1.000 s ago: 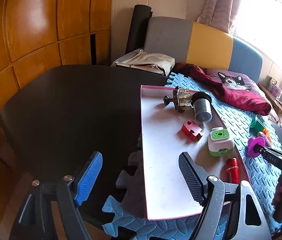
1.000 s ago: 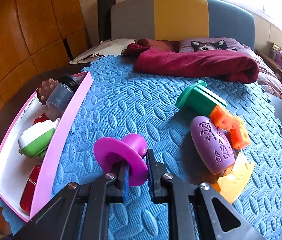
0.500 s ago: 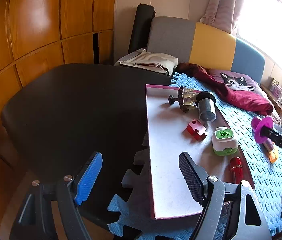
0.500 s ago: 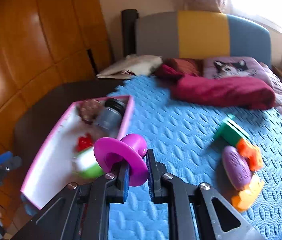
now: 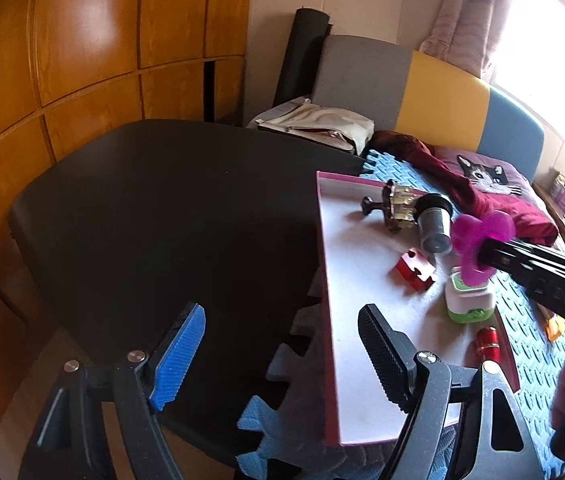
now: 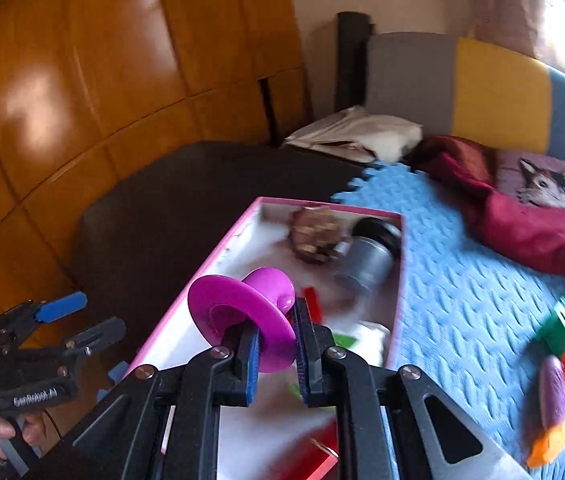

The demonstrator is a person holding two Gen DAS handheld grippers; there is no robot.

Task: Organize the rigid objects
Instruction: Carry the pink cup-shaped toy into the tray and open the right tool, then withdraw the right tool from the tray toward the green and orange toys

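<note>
My right gripper (image 6: 276,320) is shut on a magenta spool-shaped toy (image 6: 242,312), gripping its narrow waist. It hangs above the pink-rimmed white tray (image 6: 218,256), over the middle of its right side. In the left wrist view the magenta spool (image 5: 478,236) floats over the white-and-green box (image 5: 468,300). The tray (image 5: 324,280) also holds a brown spiked piece (image 5: 396,206), a grey cylinder (image 5: 434,226), a red puzzle piece (image 5: 414,270) and a red tube (image 5: 488,344). My left gripper (image 5: 282,320) stands open and empty at the tray's near left corner.
The tray lies half on a black table (image 5: 162,208), half on a blue foam mat (image 6: 462,280). Green (image 6: 558,332), purple (image 6: 552,392) and orange (image 6: 550,440) toys lie loose on the mat at right. A red blanket (image 6: 542,232) and cream bag (image 5: 322,128) sit behind.
My right gripper has carried the magenta spool up and leftward, from over the blue mat to above the tray. The left gripper has stayed in place, still open.
</note>
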